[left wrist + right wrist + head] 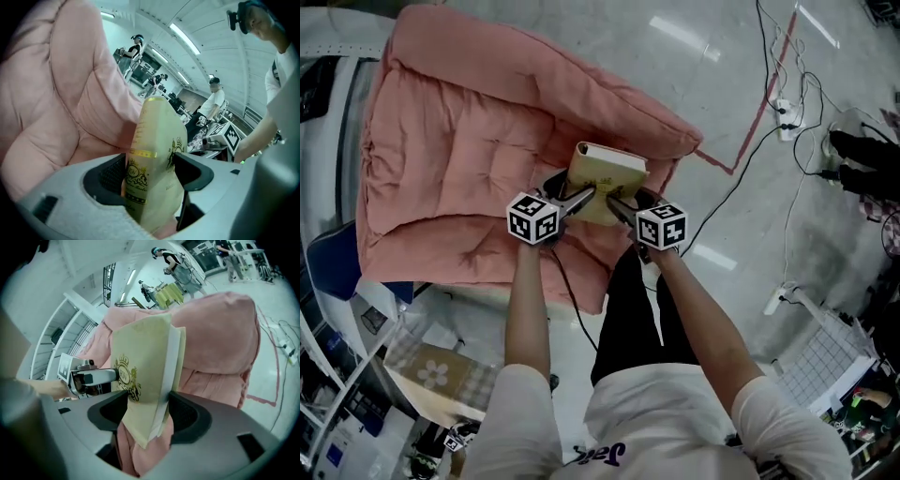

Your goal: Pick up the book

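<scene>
A pale yellow book (605,178) with gold print is held just above the front part of the pink cushion (469,141). My left gripper (578,199) is shut on its left lower corner and my right gripper (617,203) is shut on its right lower corner. In the left gripper view the book (154,164) stands upright between the dark pads (115,176). The right gripper view shows the book (143,380) with its white page edge clamped between the pads (185,413), and the left gripper (89,377) reaching in from the left.
The big pink cushion lies on a grey floor (722,84). A red tape line (759,122) and cables with a power strip (786,117) run at the right. Shelving and a box (441,375) stand at the lower left, a white wire rack (825,356) at the lower right. People (213,103) stand far off.
</scene>
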